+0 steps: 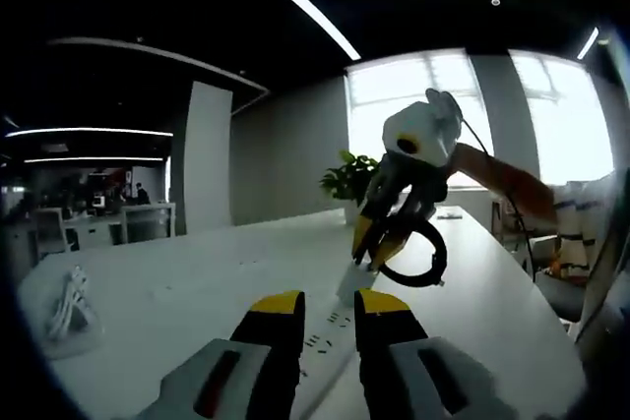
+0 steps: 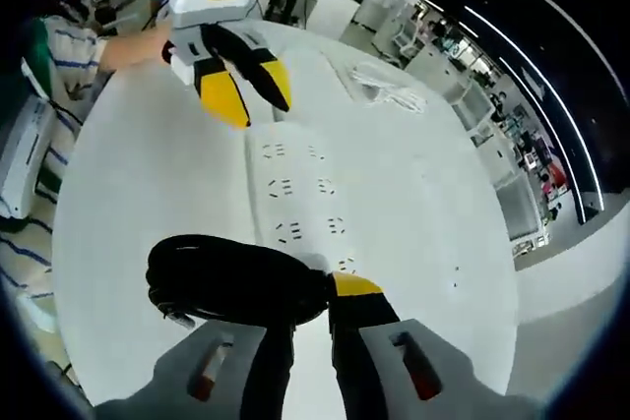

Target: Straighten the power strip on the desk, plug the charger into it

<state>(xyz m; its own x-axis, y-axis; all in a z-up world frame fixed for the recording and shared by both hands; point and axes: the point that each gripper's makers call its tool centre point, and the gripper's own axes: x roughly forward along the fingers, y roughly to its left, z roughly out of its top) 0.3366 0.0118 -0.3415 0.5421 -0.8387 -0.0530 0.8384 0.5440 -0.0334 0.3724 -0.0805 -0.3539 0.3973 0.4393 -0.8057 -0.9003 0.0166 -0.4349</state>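
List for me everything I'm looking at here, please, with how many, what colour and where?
Power strip: one, white, flat on the desk between the two grippers.
Coiled cable: one, black, at the strip's end by the right gripper.
Cable bundle: one, white, lying apart on the desk.
Desk: one, white, under everything.
Potted plant: one, green, at the desk's far end by the windows.
Windows: bright, on the back wall.
Other desks: several, pale, in the room behind.
Left gripper: one, white with yellow and black jaws nearly together, over the strip's end.
Right gripper: one, same colours, jaws at the strip and coil.
Person's sleeve: striped, behind the left gripper.
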